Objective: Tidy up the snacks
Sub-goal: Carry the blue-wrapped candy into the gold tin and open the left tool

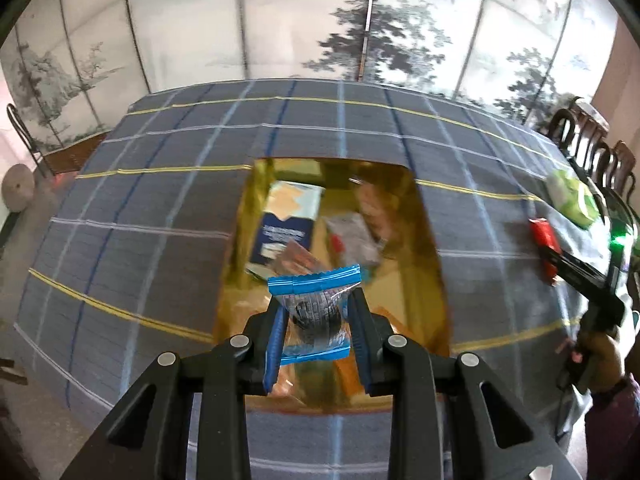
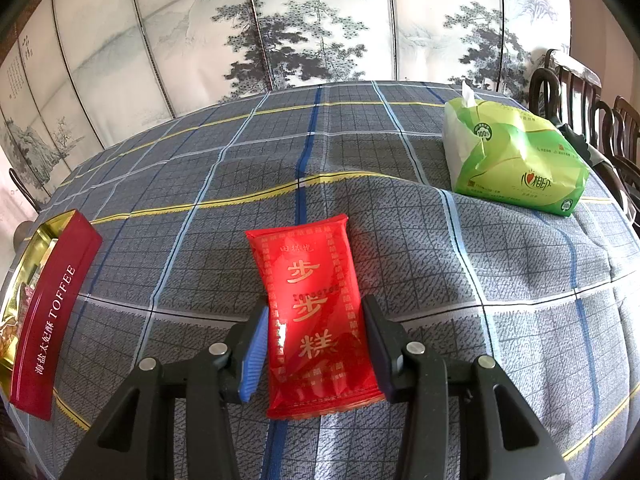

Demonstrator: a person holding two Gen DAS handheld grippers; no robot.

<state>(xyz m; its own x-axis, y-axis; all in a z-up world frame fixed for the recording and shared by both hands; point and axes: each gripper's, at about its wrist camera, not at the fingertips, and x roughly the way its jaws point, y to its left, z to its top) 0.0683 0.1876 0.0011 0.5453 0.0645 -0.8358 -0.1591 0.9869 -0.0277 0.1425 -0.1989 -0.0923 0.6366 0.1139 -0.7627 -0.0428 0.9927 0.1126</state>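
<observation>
In the left wrist view my left gripper (image 1: 316, 300) is shut on a small blue snack packet (image 1: 314, 282), held above the open gold-lined tin (image 1: 430, 240). Several snack packets lie inside the tin, blurred. In the right wrist view my right gripper (image 2: 316, 308) has its pads against both long sides of a red snack packet (image 2: 308, 272) lying on the checked tablecloth (image 2: 500, 280). The tin's red outer wall (image 2: 52, 312), printed TOFFEE, is at the far left there. The left wrist view also shows the right gripper (image 1: 552, 256) with the red packet (image 1: 542, 234) at the right edge.
A green tissue pack (image 2: 512, 160) lies at the table's far right. Dark wooden chairs (image 2: 580, 92) stand beyond the right edge. A painted folding screen (image 2: 320, 20) backs the table. A person's hand (image 1: 600, 356) grips the right tool.
</observation>
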